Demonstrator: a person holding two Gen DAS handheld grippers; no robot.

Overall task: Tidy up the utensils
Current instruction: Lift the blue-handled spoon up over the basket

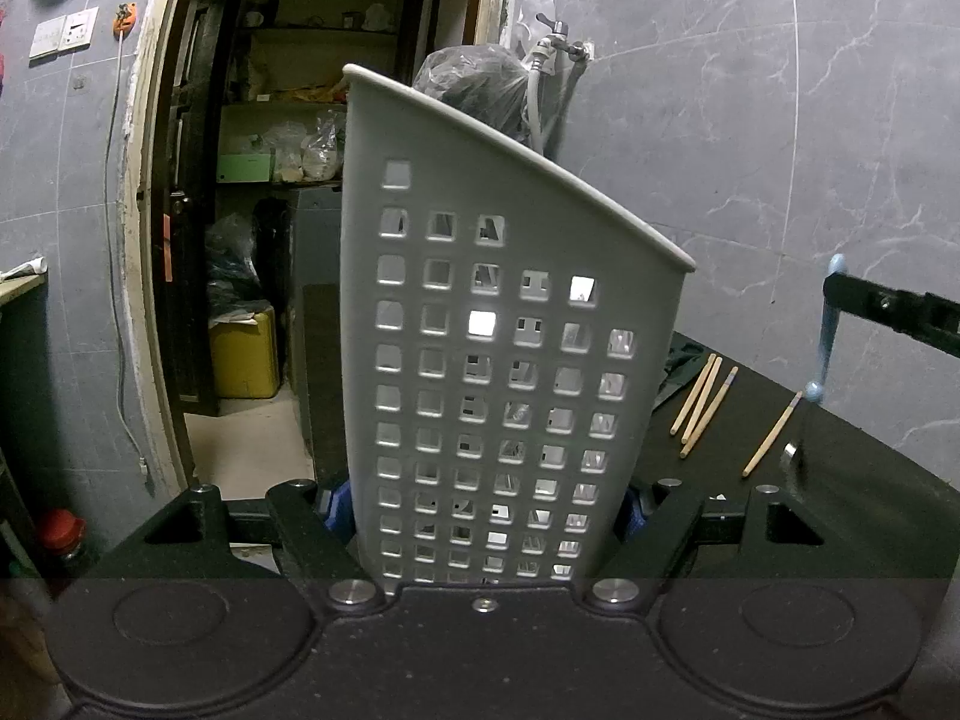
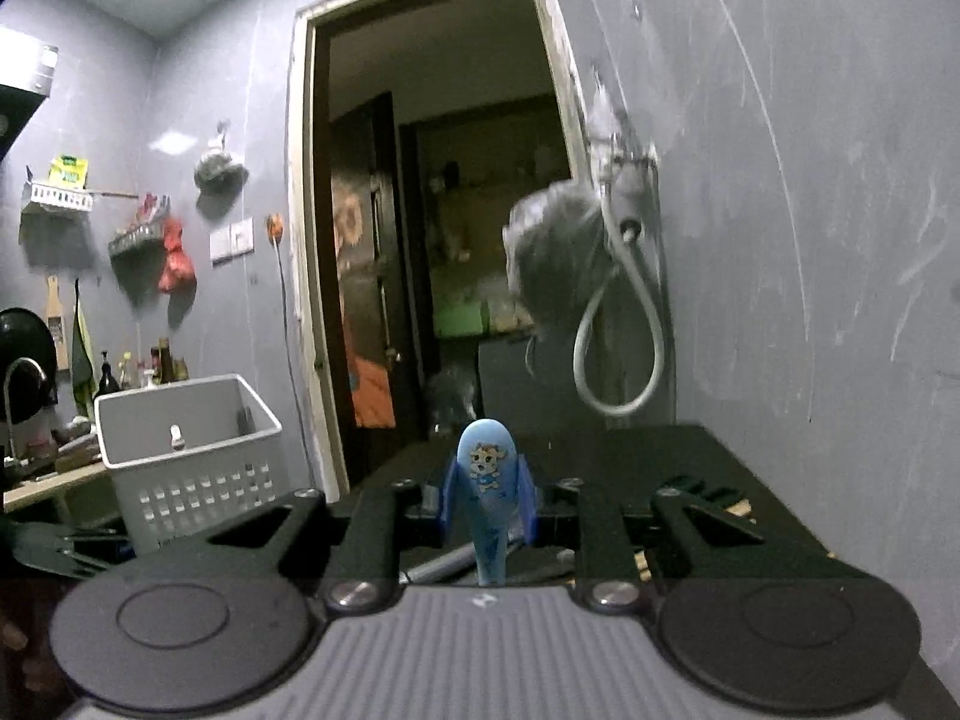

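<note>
Two wrist fisheyes, both facing the doorway (image 1: 312, 228).
Left sits close behind the basket (image 1: 498, 324); right, slightly blurred, sees it farther left.

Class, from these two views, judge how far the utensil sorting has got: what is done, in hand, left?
Done: little that shows; the holder's contents are unclear. In hand: the left gripper clamps the white perforated holder; the right gripper grips a blue spoon. Left: four chopsticks lie on the black table.

Grey marbled wall tiles (image 1: 750, 90) behind; open doorway (image 1: 312, 180) onto cluttered shelves (image 1: 294, 102). Yellow canister (image 1: 243, 354) on floor inside. Tap (image 1: 555, 39) with looped grey hose (image 2: 618, 324) and dark plastic bag (image 1: 480, 84) beside frame. Switch plate (image 1: 63, 33), orange plug (image 1: 125, 17) left.
</note>
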